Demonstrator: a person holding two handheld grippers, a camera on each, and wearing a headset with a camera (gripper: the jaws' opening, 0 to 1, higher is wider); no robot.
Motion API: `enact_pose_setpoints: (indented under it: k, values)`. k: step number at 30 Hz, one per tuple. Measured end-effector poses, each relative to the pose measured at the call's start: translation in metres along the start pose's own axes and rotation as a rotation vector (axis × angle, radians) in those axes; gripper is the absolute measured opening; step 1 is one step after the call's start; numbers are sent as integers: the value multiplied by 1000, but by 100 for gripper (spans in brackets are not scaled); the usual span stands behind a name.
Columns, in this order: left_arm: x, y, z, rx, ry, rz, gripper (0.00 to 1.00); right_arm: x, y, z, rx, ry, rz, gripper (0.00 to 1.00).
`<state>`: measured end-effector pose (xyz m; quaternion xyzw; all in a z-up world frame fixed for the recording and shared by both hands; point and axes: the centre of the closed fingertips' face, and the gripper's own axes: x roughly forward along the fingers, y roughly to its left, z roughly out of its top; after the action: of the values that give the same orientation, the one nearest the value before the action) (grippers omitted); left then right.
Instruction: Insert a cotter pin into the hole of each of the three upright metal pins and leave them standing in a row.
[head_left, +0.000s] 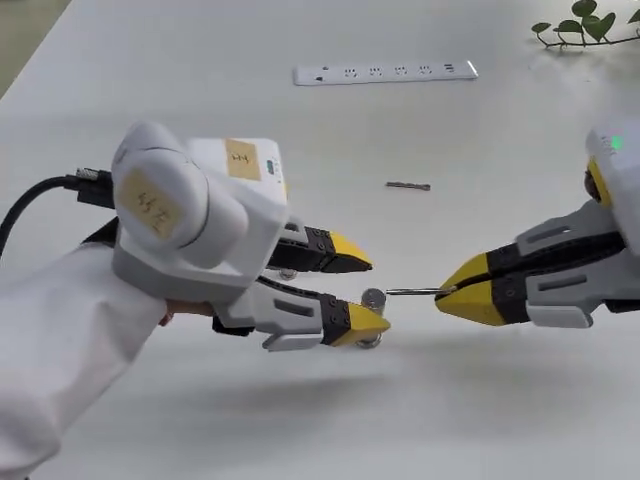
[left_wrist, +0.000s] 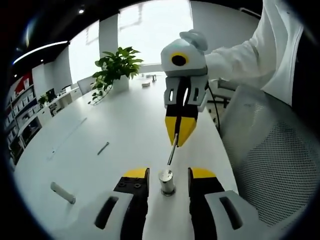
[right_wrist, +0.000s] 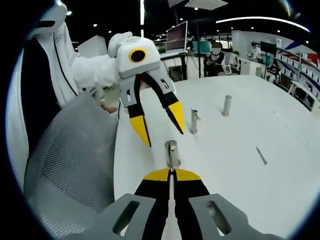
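Note:
An upright metal pin (head_left: 373, 300) (left_wrist: 167, 182) (right_wrist: 172, 152) stands on the white table between the jaws of my left gripper (head_left: 360, 293) (left_wrist: 169, 175) (right_wrist: 160, 127). That gripper is open, with a gap on each side of the pin. My right gripper (head_left: 443, 292) (left_wrist: 180, 135) (right_wrist: 170, 175) comes in from the right, shut on a thin cotter pin (head_left: 410, 292) (left_wrist: 172, 150). The cotter pin's free end reaches the top of the metal pin. Two more upright pins (right_wrist: 194, 121) (right_wrist: 227, 105) stand behind it in the right gripper view.
A loose cotter pin (head_left: 408, 186) (left_wrist: 103, 148) (right_wrist: 261, 155) lies on the table beyond the grippers. A white power strip (head_left: 385, 72) lies at the far edge and a potted plant (head_left: 585, 25) (left_wrist: 117, 67) at the far right. A mesh chair (left_wrist: 270, 165) stands beside the table.

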<state>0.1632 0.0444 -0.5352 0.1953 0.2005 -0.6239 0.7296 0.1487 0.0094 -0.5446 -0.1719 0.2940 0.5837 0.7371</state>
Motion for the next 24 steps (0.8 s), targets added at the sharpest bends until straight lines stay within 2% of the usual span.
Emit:
enact_pose_setpoints:
  k: [5, 9, 14, 15, 19, 24]
  values:
    - [6, 6, -9, 2, 33, 18, 18, 3, -3, -10, -17, 35, -14, 0]
    - [7, 4, -11, -4, 38, 4, 22, 5, -2, -9, -15, 28, -9, 0]
    - [10, 4, -16, -25, 42, -2, 15, 8, -3, -7, -13, 20, -7, 0]
    - [10, 4, -17, -30, 47, -7, 11, 9, -3, -8, -16, 24, -4, 0]
    - [10, 4, -19, -40, 52, -5, 10, 10, -3, -9, -24, 33, 1, 0]
    - [10, 4, -19, -46, 48, -6, 10, 10, -5, -7, -16, 19, -6, 0]
